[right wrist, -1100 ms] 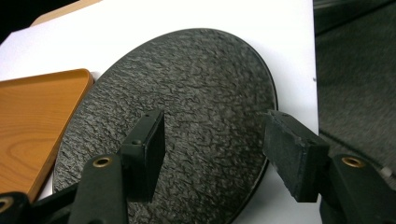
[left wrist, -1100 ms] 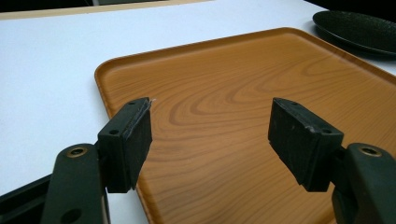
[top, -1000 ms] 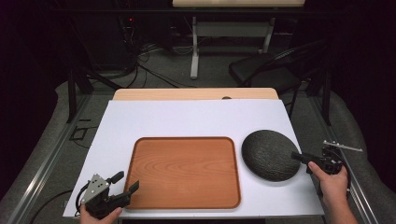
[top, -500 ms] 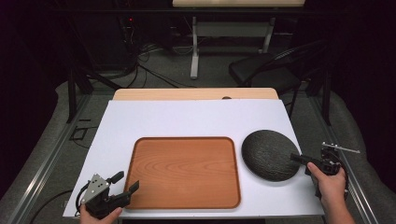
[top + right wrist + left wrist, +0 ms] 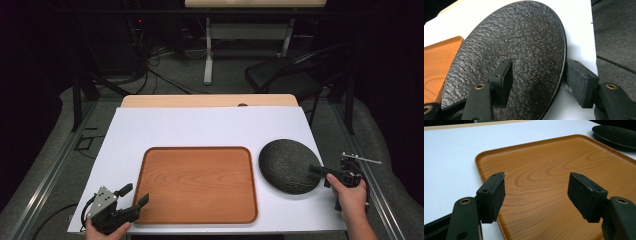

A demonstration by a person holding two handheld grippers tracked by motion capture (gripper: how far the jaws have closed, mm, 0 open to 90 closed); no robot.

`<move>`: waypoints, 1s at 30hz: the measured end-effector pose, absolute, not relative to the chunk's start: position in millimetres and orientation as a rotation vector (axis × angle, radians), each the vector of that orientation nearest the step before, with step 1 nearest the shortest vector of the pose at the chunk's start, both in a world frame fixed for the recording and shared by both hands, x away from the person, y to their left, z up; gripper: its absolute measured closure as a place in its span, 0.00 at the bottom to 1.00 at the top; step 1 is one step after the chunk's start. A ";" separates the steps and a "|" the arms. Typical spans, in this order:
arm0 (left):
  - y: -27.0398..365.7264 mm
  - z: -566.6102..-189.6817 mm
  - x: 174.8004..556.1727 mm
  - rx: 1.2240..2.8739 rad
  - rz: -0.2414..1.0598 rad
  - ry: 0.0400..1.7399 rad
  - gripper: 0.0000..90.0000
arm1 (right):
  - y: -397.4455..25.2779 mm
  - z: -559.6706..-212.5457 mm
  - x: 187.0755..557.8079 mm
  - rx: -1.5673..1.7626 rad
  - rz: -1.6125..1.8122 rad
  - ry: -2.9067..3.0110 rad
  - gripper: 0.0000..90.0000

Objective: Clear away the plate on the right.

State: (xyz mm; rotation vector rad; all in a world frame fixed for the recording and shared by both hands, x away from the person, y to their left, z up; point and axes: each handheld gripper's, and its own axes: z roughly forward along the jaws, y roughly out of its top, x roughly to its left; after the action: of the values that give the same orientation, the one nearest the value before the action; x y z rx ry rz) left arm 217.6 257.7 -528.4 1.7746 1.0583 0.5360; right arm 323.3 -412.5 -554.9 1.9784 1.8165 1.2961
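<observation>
While your right hand-held gripper (image 5: pixel 537 86) straddles the near rim of the black plate (image 5: pixel 289 166), jaws apart, beside the wooden tray (image 5: pixel 197 182) on the worktop (image 5: pixel 210 127), judge it stiff, heavyish, breakable: clamp the rim firmly. Your left hand-held gripper (image 5: pixel 536 195) gapes empty.

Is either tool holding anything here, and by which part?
Nothing is gripped. The right tool straddles the round black textured plate's near rim, jaws open; the left tool is open.
</observation>
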 end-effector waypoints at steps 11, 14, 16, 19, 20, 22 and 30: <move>257.6 -528.4 217.6 1.776 0.537 1.057 0.34 | -408.5 -559.4 327.4 1.989 1.302 1.818 0.44; 257.6 -528.4 217.7 1.777 0.537 1.056 0.34 | -408.2 -560.5 328.3 1.992 1.321 1.800 0.44; 257.6 -528.4 217.7 1.777 0.537 1.056 0.34 | -408.1 -560.6 328.4 1.996 1.328 1.797 0.44; 257.4 -528.6 218.0 1.776 0.535 1.054 0.34 | -409.3 -560.7 328.9 1.992 1.330 1.810 0.44; 257.3 -528.6 218.0 1.775 0.534 1.056 0.34 | -409.3 -560.7 328.9 1.992 1.330 1.810 0.44; 256.9 -528.7 218.1 1.773 0.533 1.058 0.34 | -409.4 -560.6 329.5 2.006 1.332 1.802 0.44; 256.6 -528.7 218.6 1.773 0.534 1.058 0.34 | -409.8 -559.7 330.8 2.034 1.299 1.792 0.57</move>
State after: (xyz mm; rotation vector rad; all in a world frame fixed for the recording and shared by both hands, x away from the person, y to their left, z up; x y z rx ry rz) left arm 218.6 256.6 -528.7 1.7735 1.0578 0.5336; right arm 330.8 -409.8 -559.7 2.0339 1.7918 1.2988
